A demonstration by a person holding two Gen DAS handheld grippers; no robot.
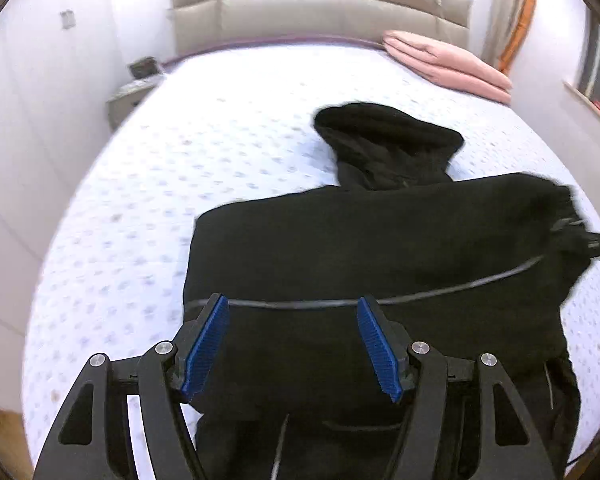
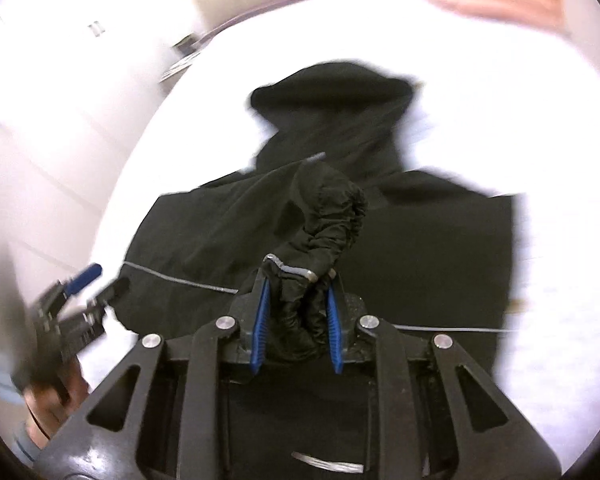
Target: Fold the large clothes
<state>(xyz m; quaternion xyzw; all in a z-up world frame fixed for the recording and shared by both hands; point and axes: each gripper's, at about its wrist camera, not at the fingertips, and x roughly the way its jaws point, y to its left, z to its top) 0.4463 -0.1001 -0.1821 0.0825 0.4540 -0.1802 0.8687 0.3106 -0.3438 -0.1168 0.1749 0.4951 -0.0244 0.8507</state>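
Note:
A black hooded jacket (image 1: 360, 248) lies spread on the bed with its hood (image 1: 384, 140) pointing toward the headboard. A thin grey stripe crosses its body. My left gripper (image 1: 291, 302) hovers open over the jacket's lower left part, with nothing between its blue pads. The same gripper shows blurred at the left of the right wrist view (image 2: 107, 279), off the jacket's edge. My right gripper (image 2: 299, 280) is shut on the bunched sleeve cuff (image 2: 328, 216), which stands up crumpled above the jacket body (image 2: 420, 264).
The bed sheet (image 1: 160, 184) is white with small dots. A folded pink blanket (image 1: 448, 64) lies at the far right by the beige headboard (image 1: 320, 12). A nightstand (image 1: 134, 92) stands at the bed's left. A person's hand (image 2: 52, 400) holds the left gripper.

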